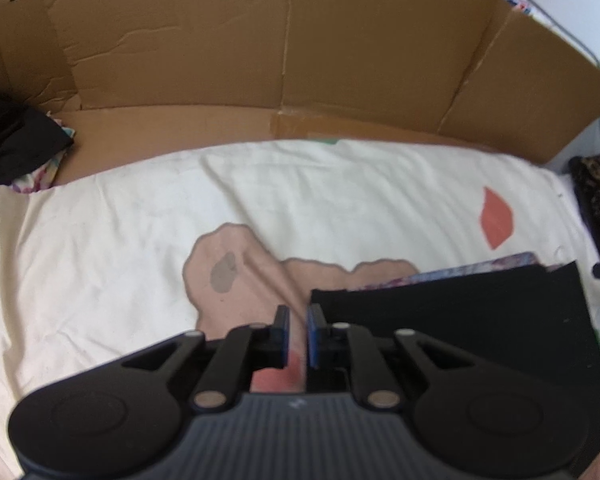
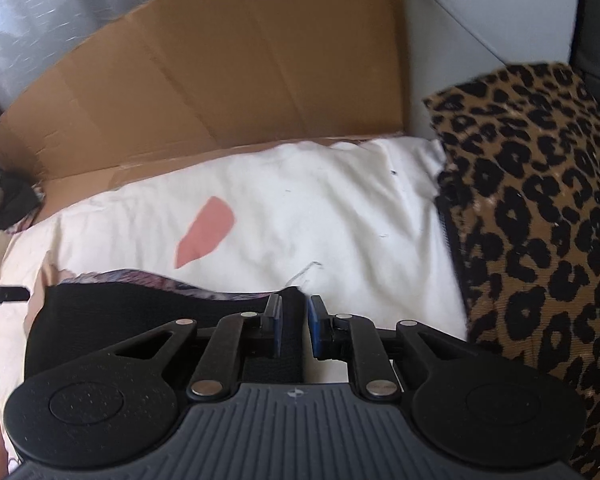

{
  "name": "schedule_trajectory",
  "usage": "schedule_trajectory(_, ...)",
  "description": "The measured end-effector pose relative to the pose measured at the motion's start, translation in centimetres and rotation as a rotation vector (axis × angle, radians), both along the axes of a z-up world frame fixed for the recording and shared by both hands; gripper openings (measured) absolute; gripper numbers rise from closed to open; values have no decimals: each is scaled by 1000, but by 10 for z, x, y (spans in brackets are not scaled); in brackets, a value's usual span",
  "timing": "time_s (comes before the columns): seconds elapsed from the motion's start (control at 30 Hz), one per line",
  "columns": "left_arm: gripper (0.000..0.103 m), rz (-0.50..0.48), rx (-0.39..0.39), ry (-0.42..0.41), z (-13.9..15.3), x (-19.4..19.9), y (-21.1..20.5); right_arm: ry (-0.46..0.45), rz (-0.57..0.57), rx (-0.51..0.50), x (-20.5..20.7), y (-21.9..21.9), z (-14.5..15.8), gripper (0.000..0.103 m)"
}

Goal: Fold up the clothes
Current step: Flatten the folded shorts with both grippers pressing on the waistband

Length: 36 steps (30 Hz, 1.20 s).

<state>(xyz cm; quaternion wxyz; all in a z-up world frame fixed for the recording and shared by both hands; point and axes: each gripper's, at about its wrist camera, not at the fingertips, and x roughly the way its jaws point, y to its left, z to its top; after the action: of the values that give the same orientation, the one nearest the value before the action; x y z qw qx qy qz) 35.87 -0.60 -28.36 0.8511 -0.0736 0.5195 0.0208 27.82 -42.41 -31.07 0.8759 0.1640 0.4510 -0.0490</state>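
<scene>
Left wrist view: left gripper nearly closed on nothing, pads bare over the cream printed sheet, just beside the left corner of the folded black garment lying toward the sheet's near right edge. Right wrist view: right gripper slightly parted astride the black garment's right corner, fabric between the pads but seemingly unpinched; leopard-print cloth at the sheet's right edge, cardboard standing along the far edge. Likely risk: corner dragged out on withdrawal, spoiling the fold.
</scene>
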Motion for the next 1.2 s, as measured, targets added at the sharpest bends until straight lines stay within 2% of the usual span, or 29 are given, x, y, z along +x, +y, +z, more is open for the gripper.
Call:
schedule_trajectory(0.27,9,-110,-54,-39,16,-3,-46,-57,153,56,6,52,10,14)
schedule_trajectory(0.47,9,-183,-48,-34,6,2,-70,-59,235,48,16,87,5,14)
schedule_trajectory(0.9,10,-228,-17,-5,-21,22,-79,-58,274,-34,42,116,-11,14)
schedule_trajectory(1.1,10,-244,13,-4,-26,26,-85,-42,285,-32,45,113,-26,18)
schedule_trajectory(1.2,9,-243,6,12,-35,28,-84,-48,285,-28,46,110,-32,14)
